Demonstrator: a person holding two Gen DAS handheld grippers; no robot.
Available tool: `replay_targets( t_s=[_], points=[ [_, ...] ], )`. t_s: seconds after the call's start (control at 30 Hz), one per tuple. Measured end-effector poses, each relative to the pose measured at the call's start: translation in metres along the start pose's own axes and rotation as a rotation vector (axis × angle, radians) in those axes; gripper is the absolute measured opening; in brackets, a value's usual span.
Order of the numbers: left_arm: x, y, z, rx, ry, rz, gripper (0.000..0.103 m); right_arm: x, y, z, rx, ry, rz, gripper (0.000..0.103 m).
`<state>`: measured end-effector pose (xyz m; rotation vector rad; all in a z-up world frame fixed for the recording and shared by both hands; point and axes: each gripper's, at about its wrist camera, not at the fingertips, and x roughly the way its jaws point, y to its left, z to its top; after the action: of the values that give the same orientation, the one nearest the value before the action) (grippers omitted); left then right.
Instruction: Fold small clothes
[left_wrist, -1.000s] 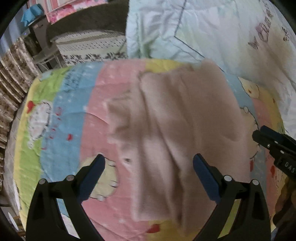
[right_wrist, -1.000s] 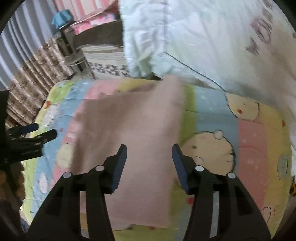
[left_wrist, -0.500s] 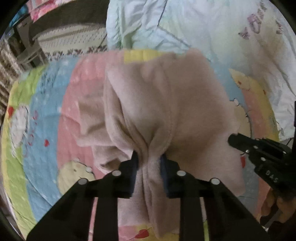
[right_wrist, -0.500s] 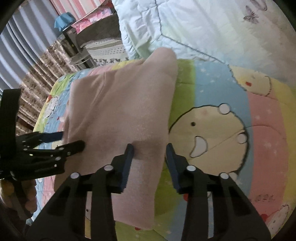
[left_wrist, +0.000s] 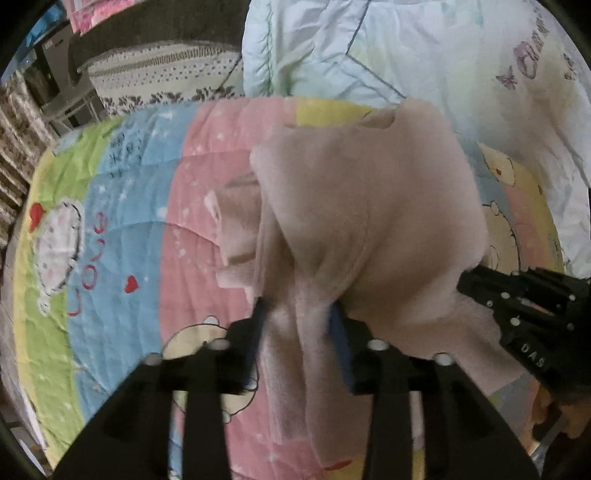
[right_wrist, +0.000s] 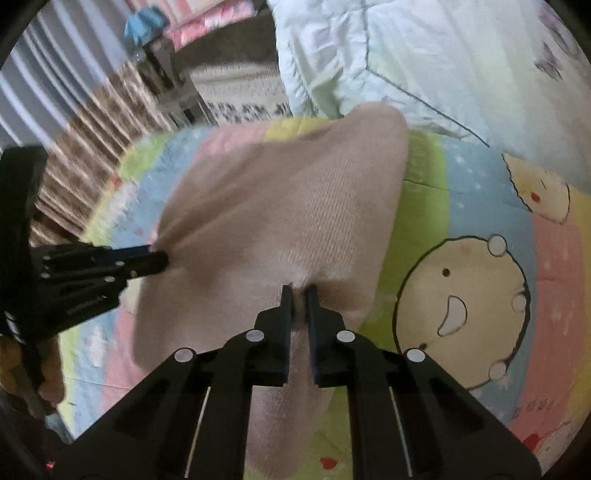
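A dusty-pink knitted garment (left_wrist: 369, 221) (right_wrist: 277, 203) lies on a cartoon quilt. My left gripper (left_wrist: 297, 314) has a thick bunch of the garment's left side between its blue pads. Its jaws are opening, but the cloth still fills the gap and tents up toward them. From the right wrist view, the left gripper (right_wrist: 159, 258) puckers the cloth at its tip. My right gripper (right_wrist: 299, 291) is closing on a thin pinch of the garment's near right part, jaws almost together. In the left wrist view, the right gripper (left_wrist: 469, 280) sits at the garment's right edge.
The colourful cartoon quilt (left_wrist: 129, 221) (right_wrist: 461, 314) covers the bed. A pale green duvet (left_wrist: 369, 55) (right_wrist: 443, 55) is heaped at the back right. A patterned pillow (left_wrist: 159, 74) and dark furniture (right_wrist: 162, 62) stand beyond the bed's far-left edge.
Both grippers came down onto the garment. The left one shut on a bunch of cloth, then widened a little. The right one narrowed from half open to a pinch. The flat cloth now bunches.
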<state>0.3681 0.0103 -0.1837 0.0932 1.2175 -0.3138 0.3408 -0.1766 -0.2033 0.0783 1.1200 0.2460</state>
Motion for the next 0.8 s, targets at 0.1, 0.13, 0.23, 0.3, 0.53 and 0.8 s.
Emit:
replay_targets(
  t_s=[0.1, 0.13, 0.23, 0.3, 0.53, 0.8],
  points=[
    [-0.022, -0.002, 0.002, 0.031, -0.041, 0.034, 0.068, 0.012, 0.004, -0.002, -0.012, 0.017, -0.038, 0.013],
    [-0.028, 0.000, 0.003, 0.034, -0.050, 0.037, 0.069, 0.010, 0.005, -0.002, -0.019, 0.018, -0.037, 0.014],
    [-0.032, 0.007, 0.017, 0.034, -0.069, 0.057, 0.079, -0.008, -0.001, 0.000, -0.013, 0.011, -0.006, 0.020],
    [-0.026, 0.012, 0.026, 0.032, -0.046, 0.073, 0.079, -0.023, -0.010, 0.003, 0.002, -0.019, 0.006, 0.033],
    [-0.017, 0.011, 0.031, 0.028, -0.020, -0.019, 0.079, -0.034, -0.039, 0.019, 0.033, -0.056, -0.020, 0.056],
    [0.009, 0.009, 0.029, 0.043, 0.009, -0.007, 0.086, -0.025, -0.048, 0.017, 0.055, -0.073, -0.015, 0.075]
  ],
)
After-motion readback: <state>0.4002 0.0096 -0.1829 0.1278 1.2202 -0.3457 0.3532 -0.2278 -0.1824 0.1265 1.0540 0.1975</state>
